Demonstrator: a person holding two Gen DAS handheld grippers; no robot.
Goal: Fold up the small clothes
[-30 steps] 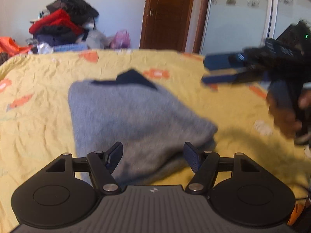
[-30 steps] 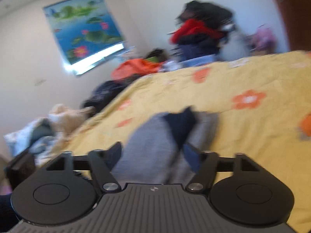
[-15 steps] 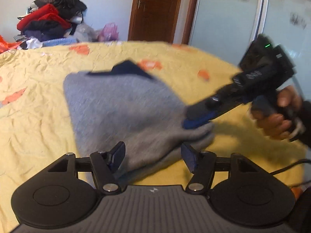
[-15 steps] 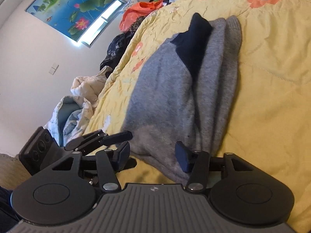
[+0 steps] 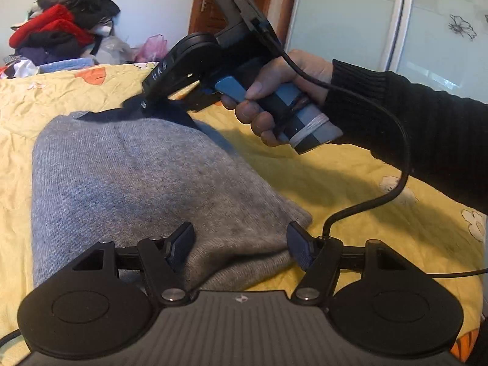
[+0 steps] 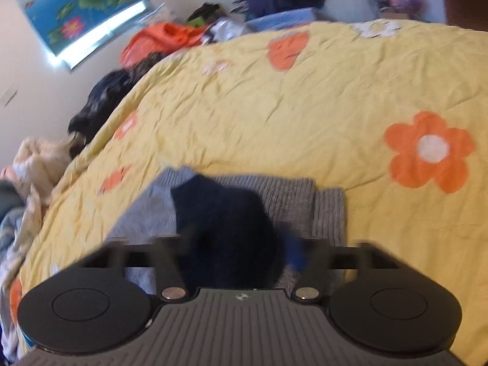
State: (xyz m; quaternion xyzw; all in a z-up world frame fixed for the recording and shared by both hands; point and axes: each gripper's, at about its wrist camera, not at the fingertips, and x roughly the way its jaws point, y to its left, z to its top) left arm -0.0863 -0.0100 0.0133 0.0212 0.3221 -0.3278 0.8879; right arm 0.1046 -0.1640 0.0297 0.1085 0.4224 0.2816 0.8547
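Observation:
A folded grey sweater [image 5: 137, 177] lies on the yellow flowered bedspread [image 5: 350, 167]. A navy part [image 5: 170, 116] sits at its far end. My left gripper [image 5: 241, 244] hovers low over the sweater's near edge. Its jaws are opening slightly, and grey knit lies below and between the fingers without being pinched. A hand [image 5: 274, 91] holds my right gripper [image 5: 146, 103], tips down on the navy part. In the right wrist view that gripper [image 6: 241, 244] is blurred. Its jaws are closing around the navy part [image 6: 222, 213], beside the sweater's ribbed grey edge [image 6: 292, 195].
A pile of red and dark clothes [image 5: 58, 30] lies beyond the bed's far edge, next to a pink bag [image 5: 152, 48]. A wooden door [image 5: 231, 0] and a frosted wardrobe panel [image 5: 350, 15] stand behind. The right gripper's cable [image 5: 396, 152] hangs over the bedspread. More laundry [image 6: 161, 36] lines the wall.
The right gripper swung from the sweater's near right edge to its far navy end and its jaws narrowed. The left gripper sank a little toward the near edge.

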